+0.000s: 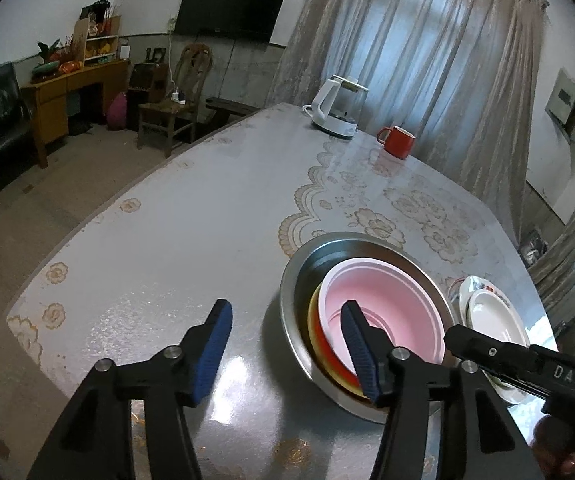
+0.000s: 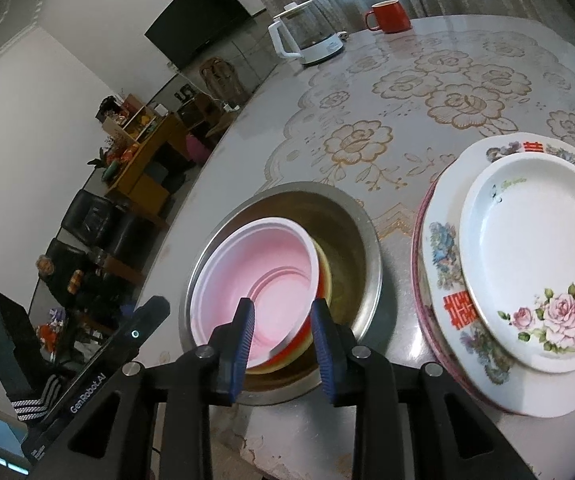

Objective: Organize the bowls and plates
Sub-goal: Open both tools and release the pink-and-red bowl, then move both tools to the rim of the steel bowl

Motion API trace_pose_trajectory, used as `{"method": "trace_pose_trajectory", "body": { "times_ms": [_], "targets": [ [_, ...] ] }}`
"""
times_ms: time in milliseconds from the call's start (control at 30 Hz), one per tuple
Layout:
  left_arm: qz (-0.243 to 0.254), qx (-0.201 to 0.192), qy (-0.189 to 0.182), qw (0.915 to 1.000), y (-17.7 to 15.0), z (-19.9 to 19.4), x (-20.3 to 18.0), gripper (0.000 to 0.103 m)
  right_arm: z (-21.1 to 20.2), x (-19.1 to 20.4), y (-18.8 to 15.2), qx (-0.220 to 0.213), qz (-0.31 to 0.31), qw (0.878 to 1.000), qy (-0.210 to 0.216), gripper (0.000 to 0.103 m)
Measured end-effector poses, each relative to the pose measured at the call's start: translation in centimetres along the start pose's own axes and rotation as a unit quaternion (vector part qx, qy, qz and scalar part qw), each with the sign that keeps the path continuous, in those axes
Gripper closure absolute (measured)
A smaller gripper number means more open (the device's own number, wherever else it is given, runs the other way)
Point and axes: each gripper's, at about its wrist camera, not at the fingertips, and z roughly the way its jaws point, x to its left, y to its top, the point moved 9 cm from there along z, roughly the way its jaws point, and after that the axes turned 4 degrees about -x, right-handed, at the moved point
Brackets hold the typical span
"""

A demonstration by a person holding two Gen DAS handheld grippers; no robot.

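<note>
A pink bowl sits tilted on red and yellow bowls nested inside a large steel basin. A stack of plates stands right of the basin, a white plate with pink flowers on top of a larger patterned plate. My left gripper is open, above the table at the basin's left rim. My right gripper is open and empty, its fingers astride the near rim of the pink bowl.
A white electric kettle and a red mug stand at the table's far end. The table has a lace-pattern cover. Chairs, a wooden desk and a wall television are beyond its left edge.
</note>
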Motion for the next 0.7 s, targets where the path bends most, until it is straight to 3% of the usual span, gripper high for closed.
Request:
{"method": "trace_pose_trajectory", "body": {
  "times_ms": [700],
  "targets": [
    [0.010, 0.009, 0.023, 0.9996, -0.4, 0.3, 1.4, 0.035, -1.2, -0.3, -1.7, 0.009, -0.013, 1.000, -0.003, 0.074]
  ]
}}
